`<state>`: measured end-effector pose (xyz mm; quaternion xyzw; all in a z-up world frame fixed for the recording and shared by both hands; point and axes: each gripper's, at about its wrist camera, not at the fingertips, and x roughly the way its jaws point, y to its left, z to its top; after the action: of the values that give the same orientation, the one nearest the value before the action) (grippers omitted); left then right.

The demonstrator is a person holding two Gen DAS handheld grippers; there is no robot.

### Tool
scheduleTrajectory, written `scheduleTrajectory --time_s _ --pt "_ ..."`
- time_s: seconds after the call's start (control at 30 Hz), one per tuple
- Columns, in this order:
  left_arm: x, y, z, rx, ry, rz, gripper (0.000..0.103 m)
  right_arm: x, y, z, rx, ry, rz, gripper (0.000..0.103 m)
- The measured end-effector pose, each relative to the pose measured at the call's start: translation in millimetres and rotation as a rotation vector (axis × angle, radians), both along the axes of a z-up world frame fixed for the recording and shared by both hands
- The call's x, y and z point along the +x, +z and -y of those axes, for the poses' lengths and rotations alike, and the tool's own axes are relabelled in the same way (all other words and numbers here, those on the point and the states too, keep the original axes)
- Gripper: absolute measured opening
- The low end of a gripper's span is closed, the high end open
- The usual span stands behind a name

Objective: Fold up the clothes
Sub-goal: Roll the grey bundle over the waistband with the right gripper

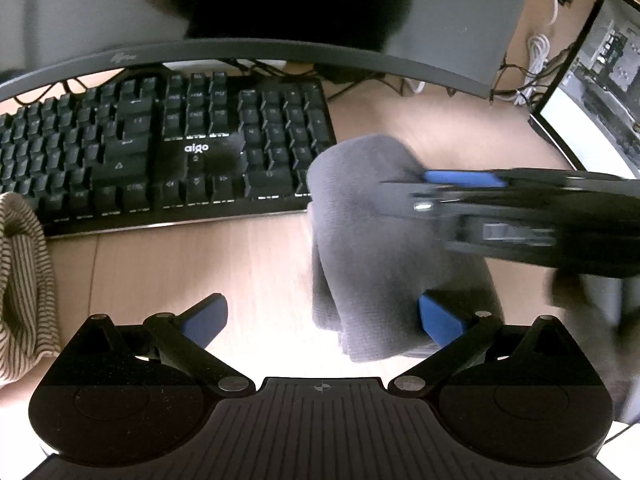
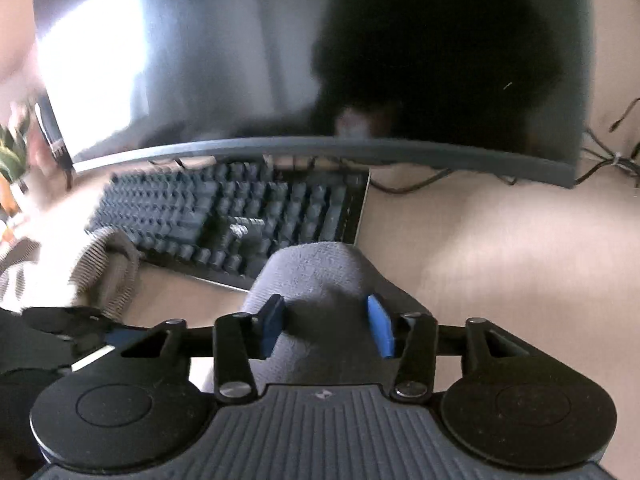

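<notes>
Closest to your left wrist camera, your left gripper (image 1: 324,316) has its blue-padded fingers spread wide apart, holding nothing; its right pad sits against the lower edge of a folded grey garment (image 1: 384,248). That garment rests on the light wooden desk (image 1: 224,256), just right of a black keyboard (image 1: 168,152), with its upper fold lifted. Your right gripper (image 2: 326,328) reaches in from the right side and pinches that raised fold, the cloth bunched between its two blue pads. A striped beige garment (image 1: 24,288) lies at the desk's left edge, near the keyboard's corner. A dark curved monitor (image 1: 280,8) stands behind the keyboard. A second screen (image 1: 596,80) glows at far right, beside tangled cables (image 1: 536,60).
</notes>
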<state>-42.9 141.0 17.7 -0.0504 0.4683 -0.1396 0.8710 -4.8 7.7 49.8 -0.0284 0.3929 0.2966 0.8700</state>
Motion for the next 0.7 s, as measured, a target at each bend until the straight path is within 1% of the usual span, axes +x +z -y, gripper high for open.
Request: scheduleTrajectory --time_s 0.1,0.17,0.23,0.27,0.37,0.47,0.5,0.57,0.6,0.67,0.7 --pt "2 1 3 -0.006 -0.006 -0.002 0.103 2 4 -1 0.007 0.028 0.0 0.061" --pt "2 2 3 -0.014 -0.011 -0.006 0.103 -1 10 6 0.024 0.021 0.019 0.061" --pt "1 6 0 -0.042 -0.008 -0.008 0.103 -10 17 26 0.062 -0.04 0.047 0.061" --pt "1 10 -3 -0.056 0.0 -0.001 0.103 -14 18 37 0.082 -0.076 0.04 0.062" --pt "9 22 -15 -0.097 0.031 0.012 0.103 -23 16 68 0.141 -0.162 -0.005 0.064" --pt "23 24 -22 -0.166 0.037 -0.013 0.103 -35 6 87 0.192 -0.175 -0.074 0.073" --pt "28 22 -21 -0.182 0.036 -0.025 0.103 -38 2 88 0.194 -0.17 -0.088 0.075" --pt "35 17 -16 -0.205 0.028 -0.054 0.103 -37 -7 85 0.185 -0.172 -0.112 0.076" --pt "39 12 -12 -0.207 0.024 -0.072 0.103 -35 -12 83 0.192 -0.171 -0.128 0.079" --pt "46 4 -4 -0.206 0.019 -0.103 0.103 -27 -21 79 0.232 -0.164 -0.177 0.083" --pt "47 0 -2 -0.209 0.024 -0.115 0.103 -23 -25 77 0.251 -0.16 -0.203 0.083"
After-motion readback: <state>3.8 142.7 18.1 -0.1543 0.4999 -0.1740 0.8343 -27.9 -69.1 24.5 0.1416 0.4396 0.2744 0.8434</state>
